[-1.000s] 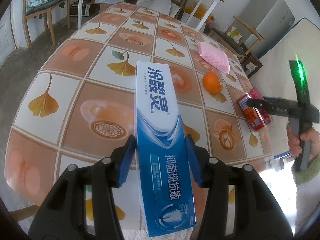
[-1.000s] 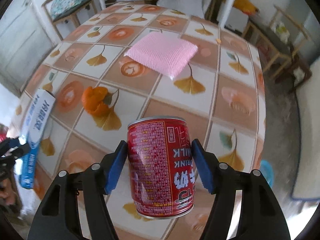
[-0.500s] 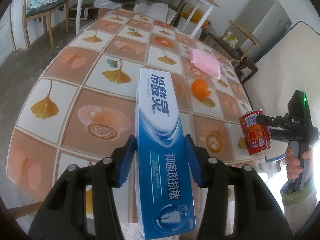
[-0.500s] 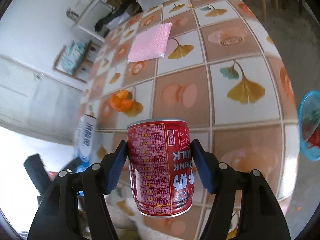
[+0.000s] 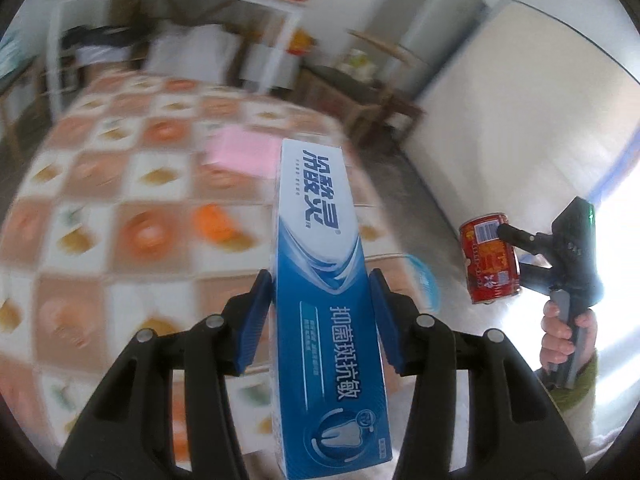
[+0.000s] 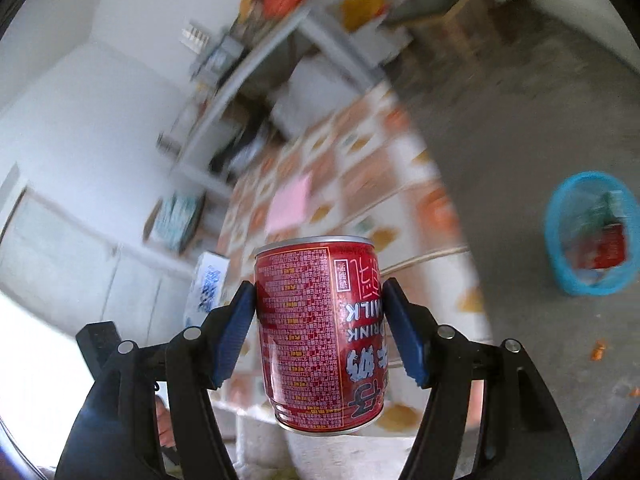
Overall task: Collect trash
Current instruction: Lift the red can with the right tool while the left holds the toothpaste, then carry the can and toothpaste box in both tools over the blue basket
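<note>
My left gripper (image 5: 320, 312) is shut on a blue and white toothpaste box (image 5: 324, 272) and holds it above the tiled table (image 5: 80, 184). My right gripper (image 6: 320, 320) is shut on a red milk drink can (image 6: 320, 332); the can (image 5: 490, 258) and that gripper also show at the right of the left wrist view, off the table's edge. A blue trash basket (image 6: 592, 236) with some trash inside stands on the floor at the right. The toothpaste box (image 6: 208, 284) shows at the left of the right wrist view.
An orange peel (image 5: 218, 222) and a pink cloth (image 5: 244, 152) lie on the table. A white mattress (image 5: 520, 120) leans on the wall at the right. A white shelf table (image 5: 168, 4) and chairs stand behind. Grey floor (image 6: 520, 100) surrounds the basket.
Both grippers have swung right, away from the table, with their loads still held. The blue basket has come into the right wrist view. The background is blurred by the motion.
</note>
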### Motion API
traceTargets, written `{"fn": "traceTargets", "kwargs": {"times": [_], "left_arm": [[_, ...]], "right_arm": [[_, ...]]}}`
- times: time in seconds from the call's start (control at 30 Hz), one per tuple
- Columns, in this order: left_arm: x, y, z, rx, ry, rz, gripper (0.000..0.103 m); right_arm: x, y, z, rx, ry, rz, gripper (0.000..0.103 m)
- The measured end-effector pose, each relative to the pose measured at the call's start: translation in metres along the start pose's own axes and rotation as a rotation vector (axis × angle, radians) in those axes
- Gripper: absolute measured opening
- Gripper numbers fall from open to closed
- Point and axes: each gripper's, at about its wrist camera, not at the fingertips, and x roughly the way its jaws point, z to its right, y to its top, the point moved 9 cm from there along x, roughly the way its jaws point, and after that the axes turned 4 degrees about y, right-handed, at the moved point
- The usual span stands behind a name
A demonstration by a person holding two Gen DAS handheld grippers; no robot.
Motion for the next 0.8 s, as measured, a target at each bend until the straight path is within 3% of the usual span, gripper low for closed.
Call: {"fn": "traceTargets", "kwargs": {"times": [0.13, 0.33, 0.57, 0.77, 0.8], "left_arm": [[0.038, 0.015, 0.083, 0.106, -0.138, -0.092, 0.047], [0.124, 0.010, 0.186, 0.197, -0.228, -0.277, 0.047], [0.235, -0.026, 0.251, 0.231, -0.197, -0.481, 0.047], [0.300, -0.022, 0.298, 0.222, -0.183, -0.523, 0.049], [0.308, -0.018, 0.304, 0.206, -0.189, -0.524, 0.059]], "right_arm": [[-0.064, 0.007, 0.056, 0.089, -0.074, 0.134, 0.064], [-0.110, -0.013, 0.156, 0.315, -0.144, 0.215, 0.064], [-0.096, -0.029, 0.250, 0.532, -0.165, 0.223, 0.064], [-0.066, -0.002, 0.321, 0.656, -0.174, 0.249, 0.064], [-0.064, 0.003, 0.330, 0.658, -0.183, 0.260, 0.066]]}}
